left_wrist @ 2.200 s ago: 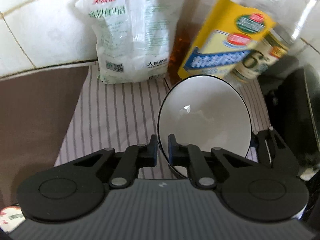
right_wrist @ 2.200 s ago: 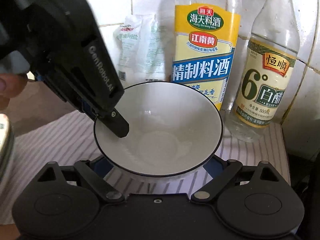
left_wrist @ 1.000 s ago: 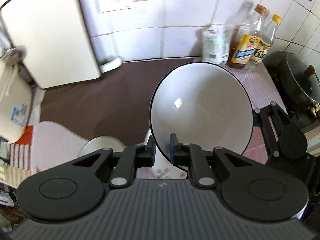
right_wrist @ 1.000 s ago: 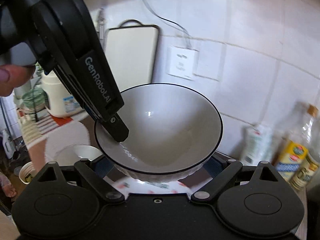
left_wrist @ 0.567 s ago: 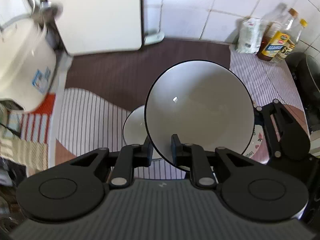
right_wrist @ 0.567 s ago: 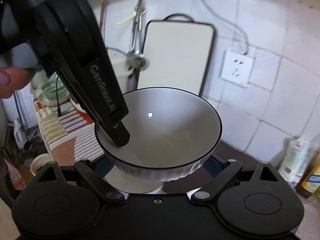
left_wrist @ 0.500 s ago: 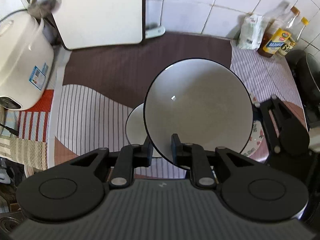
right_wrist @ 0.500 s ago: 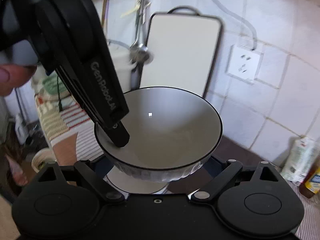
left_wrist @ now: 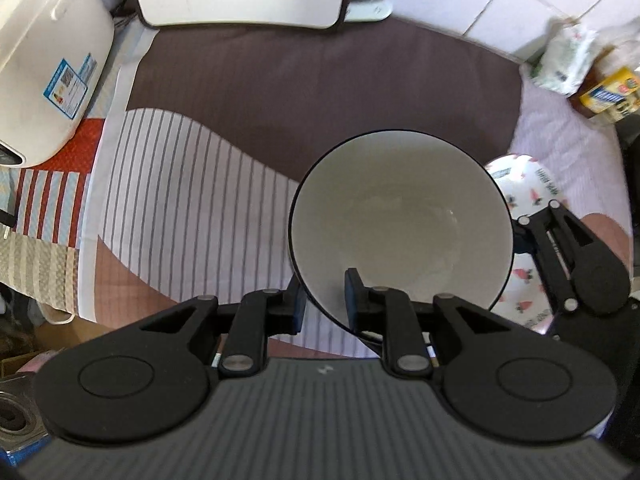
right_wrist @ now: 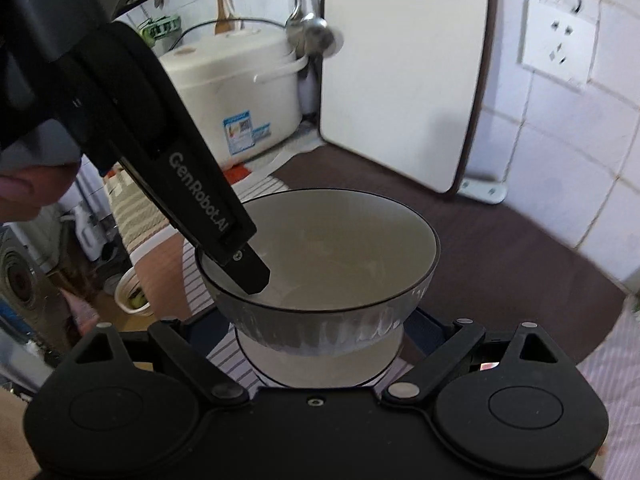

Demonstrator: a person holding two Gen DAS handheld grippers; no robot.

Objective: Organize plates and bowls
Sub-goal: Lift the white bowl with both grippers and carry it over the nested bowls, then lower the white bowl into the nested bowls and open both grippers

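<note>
A white bowl with a black rim is held between both grippers. My left gripper is shut on its near rim, one finger inside and one outside. In the right wrist view the same bowl sits between the wide-spread fingers of my right gripper, which clasp its ribbed sides. It sits on or just above a second white bowl; contact is hidden. A patterned plate lies to the right, partly under the right gripper.
A white rice cooker stands at the left. A white board leans on the tiled wall. A salt bag and bottles stand at the back right. A striped and brown cloth covers the counter.
Both grippers have carried the bowl left from the bottles and down toward the counter. It now sits low over the second white bowl, which it hides in the left wrist view.
</note>
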